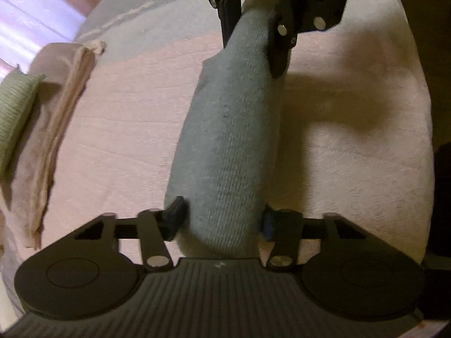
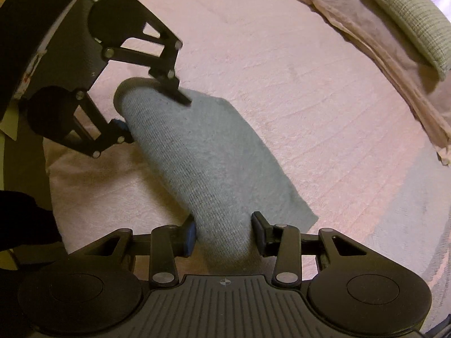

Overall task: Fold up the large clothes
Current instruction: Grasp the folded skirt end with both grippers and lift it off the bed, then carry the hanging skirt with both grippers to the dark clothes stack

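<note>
Knitwear first: the grey-blue knitted garment (image 1: 225,140) lies rolled into a long tube across the pink bedspread (image 1: 126,129), and you have one gripper at each end of it. Far left in your left wrist view sits a green woven cushion (image 1: 15,115) on a folded beige cloth (image 1: 56,129), well apart from the roll. Moving right, your left gripper (image 1: 222,219) has its jaws spread either side of the near end of the roll, both pads touching the knit; whether they squeeze it you cannot tell from here. Beyond, your right gripper (image 1: 253,31) straddles the far end the same way. In your right wrist view its jaws flank the roll closely, grip uncertain. A flat flap of the garment spreads to the right of the roll on the bedspread.
</note>
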